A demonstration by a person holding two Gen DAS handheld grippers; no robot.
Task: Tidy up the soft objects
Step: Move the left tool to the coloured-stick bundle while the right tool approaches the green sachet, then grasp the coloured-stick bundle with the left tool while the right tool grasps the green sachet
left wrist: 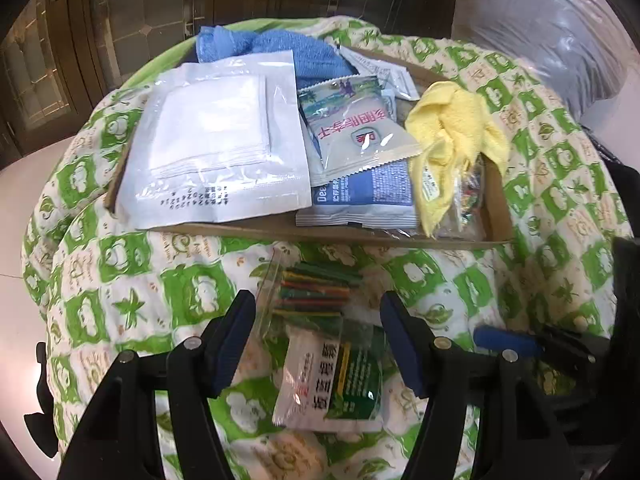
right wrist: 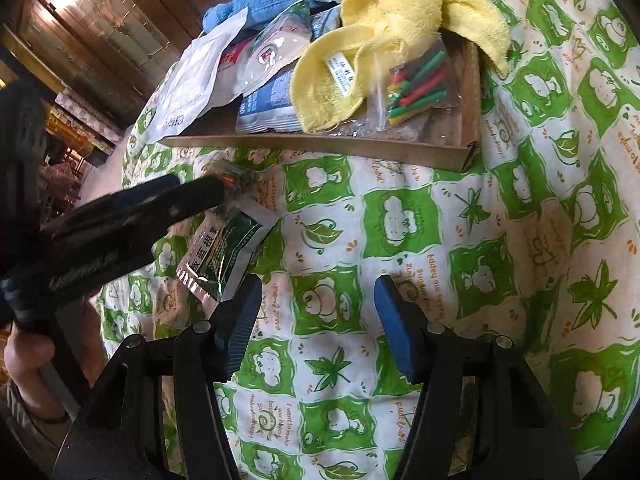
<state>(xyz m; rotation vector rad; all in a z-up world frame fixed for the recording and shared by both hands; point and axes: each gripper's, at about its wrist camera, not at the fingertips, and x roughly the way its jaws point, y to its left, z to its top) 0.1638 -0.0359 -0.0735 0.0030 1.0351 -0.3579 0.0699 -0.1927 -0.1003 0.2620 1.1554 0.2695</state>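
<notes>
Surface: quilted cover point(left wrist: 132, 280), white with green squares, leaves and orange lettering, spread over a rounded support whose kind cannot be told. Shallow cardboard tray point(left wrist: 360, 236) on the cover, holding: large white sealed pouch with folded gauze-like pad point(left wrist: 216, 136) at the tray's left; blue towel point(left wrist: 272, 50) at the back, partly under the pouches; silver-and-green printed sachet point(left wrist: 360, 128) lying over a blue-and-white sachet point(left wrist: 360, 200); yellow cloth point(left wrist: 452, 136) crumpled at the right end, draped over the tray wall; clear bag of red, green and yellow sticks point(right wrist: 416, 80) just beside the yellow cloth. Outside the tray, on the cover near its front wall: second clear bag of coloured sticks point(left wrist: 312, 292), overlapping a green-and-white sachet point(left wrist: 332, 380). Left claw point(left wrist: 318, 344): jaws wide, pads standing either side of these two loose items without pressing them. Right claw point(right wrist: 316, 328): jaws apart, nothing between them, only bare cover below. A hand point(right wrist: 28, 356) grips the left tool's handle at the edge of the right wrist view.
</notes>
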